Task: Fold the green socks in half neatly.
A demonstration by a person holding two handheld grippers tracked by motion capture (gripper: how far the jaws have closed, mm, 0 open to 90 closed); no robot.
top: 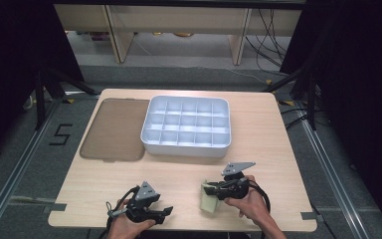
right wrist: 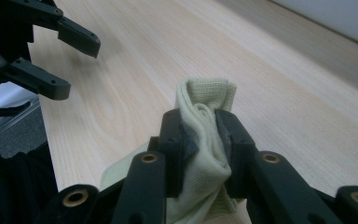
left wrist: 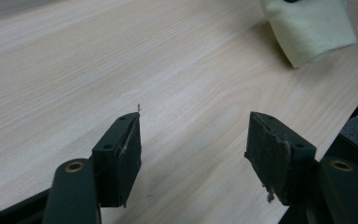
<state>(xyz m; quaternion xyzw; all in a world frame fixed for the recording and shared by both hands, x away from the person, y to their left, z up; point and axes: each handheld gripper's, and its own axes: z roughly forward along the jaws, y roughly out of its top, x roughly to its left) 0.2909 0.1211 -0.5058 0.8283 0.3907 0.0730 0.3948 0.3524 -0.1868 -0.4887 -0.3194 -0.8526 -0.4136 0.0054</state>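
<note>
Nearest the camera in the right gripper view, your right claw point(right wrist: 199, 135) was clamped on a folded pale-yellow cloth point(right wrist: 204, 154), the two black jaws pinching the bunched fold between them with the cloth's upper edge poking out just past the tips. From the high view, that cloth point(top: 210, 198) hung from the claw at the near edge of the counter point(top: 179, 169), its lower end down at or close to the wood; I could not tell whether it actually touched.

Your left claw point(left wrist: 193, 140) stood with its jaws apart and nothing between them but bare counter. It had no hold on anything.

The relation that mattered: from the left claw, the cloth point(left wrist: 310, 28) lay ahead and off to the right, well apart from the jaw tips, with open wood in between. In the high view your left claw point(top: 165, 213) sat to the left of the cloth, its jaws pointing roughly toward it. The cloth's long axis ran more or less upright, top pinched, bottom free.

So your right hand was the one already on it, and the left was the free one. The white compartment tray point(top: 186, 125) and the brown lid point(top: 114, 130) lay farther back, beyond both hands. If the left claw was to take the free lower end, it would have needed to travel rightward.
</note>
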